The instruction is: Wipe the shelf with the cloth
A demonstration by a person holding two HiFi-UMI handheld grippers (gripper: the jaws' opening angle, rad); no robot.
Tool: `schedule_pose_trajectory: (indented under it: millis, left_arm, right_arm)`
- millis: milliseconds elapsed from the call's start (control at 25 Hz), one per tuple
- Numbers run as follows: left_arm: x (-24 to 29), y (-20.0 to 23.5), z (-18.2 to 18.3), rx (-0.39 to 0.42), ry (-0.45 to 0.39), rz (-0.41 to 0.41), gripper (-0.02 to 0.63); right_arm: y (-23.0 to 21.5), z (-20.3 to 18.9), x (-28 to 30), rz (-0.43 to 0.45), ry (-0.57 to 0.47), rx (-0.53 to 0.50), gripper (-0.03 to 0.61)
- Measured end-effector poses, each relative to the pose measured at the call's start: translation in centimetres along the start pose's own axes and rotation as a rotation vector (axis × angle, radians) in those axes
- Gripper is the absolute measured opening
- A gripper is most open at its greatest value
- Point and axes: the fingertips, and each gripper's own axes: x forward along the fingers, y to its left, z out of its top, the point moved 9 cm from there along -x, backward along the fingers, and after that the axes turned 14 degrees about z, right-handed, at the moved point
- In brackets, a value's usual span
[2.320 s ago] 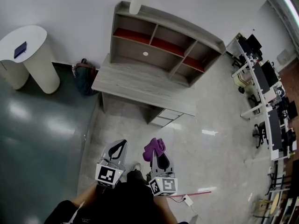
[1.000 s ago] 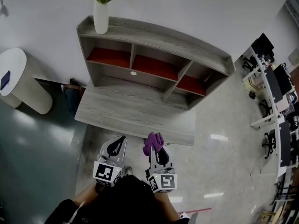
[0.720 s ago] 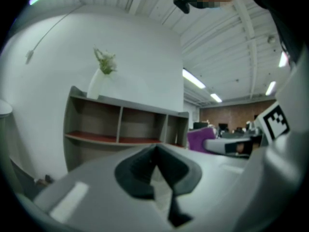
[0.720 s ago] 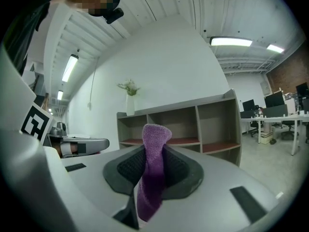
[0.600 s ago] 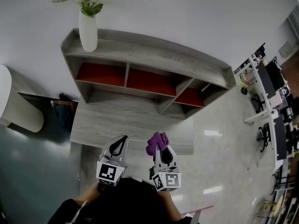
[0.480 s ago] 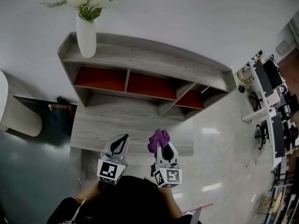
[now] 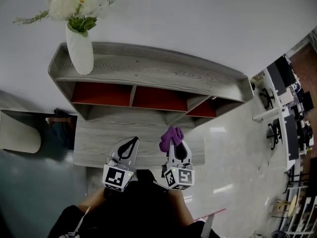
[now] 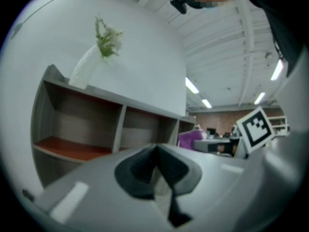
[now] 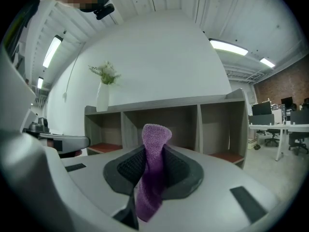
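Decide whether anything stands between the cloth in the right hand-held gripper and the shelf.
Nothing visible does. The cloth, clamped in the right hand-held gripper, faces the open compartments of the shelf across the desk. A vase stands on the top board at its left end, off to the side.

Head view looks steeply down from above on the grey wooden shelf unit with red-floored compartments [image 7: 148,78]. Both gripper views sit low and near, facing it head-on; all three share it and the white flower vase [image 7: 79,53].
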Motion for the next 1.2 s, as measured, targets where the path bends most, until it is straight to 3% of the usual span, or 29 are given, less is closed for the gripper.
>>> schedule_pose_trajectory:
  millis: [640,1200]
  left_arm:
    - [9.4,-1.6,0.1,0.023,0.050,0.074,0.005]
    - [11.9,-2.2,-0.5,0.033,0.088,0.080,0.003]
  right_arm:
    - [-12.3,0.4,8.5,-0.105,0.031,0.006,0.077]
    - [-14.7,-3.0,13.5,-0.093,0.214,-0.012,0.077]
